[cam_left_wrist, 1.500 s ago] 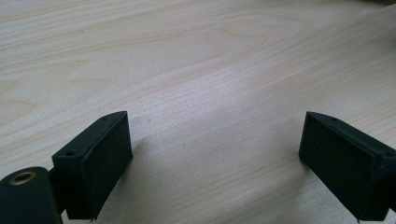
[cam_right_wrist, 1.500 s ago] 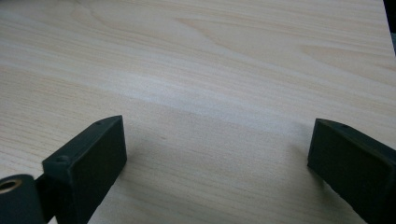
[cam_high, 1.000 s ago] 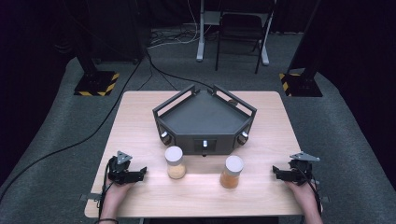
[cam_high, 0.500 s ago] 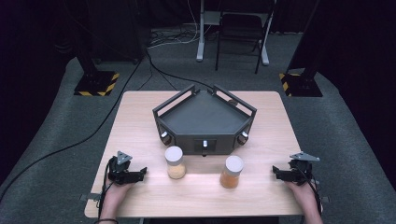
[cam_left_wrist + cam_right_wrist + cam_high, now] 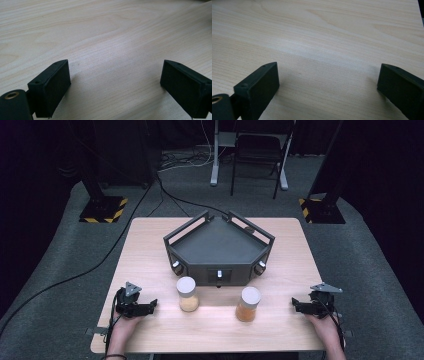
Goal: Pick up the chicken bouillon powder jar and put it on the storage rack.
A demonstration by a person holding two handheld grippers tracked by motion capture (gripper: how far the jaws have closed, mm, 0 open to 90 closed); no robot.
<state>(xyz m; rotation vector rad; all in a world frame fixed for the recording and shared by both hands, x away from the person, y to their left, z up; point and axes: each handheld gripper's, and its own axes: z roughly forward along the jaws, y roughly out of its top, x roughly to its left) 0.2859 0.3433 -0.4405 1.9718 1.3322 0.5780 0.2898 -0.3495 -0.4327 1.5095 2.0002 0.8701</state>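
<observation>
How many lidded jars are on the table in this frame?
2. The left jar, with paler contents, stands just in front of the dark tray, toward its left. The right jar, with orange contents, stands nearer the table's front edge. None seems hidden.

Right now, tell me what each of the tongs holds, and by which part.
Nothing. The left tongs and the right tongs stand open over bare table, apart from both jars.
</observation>
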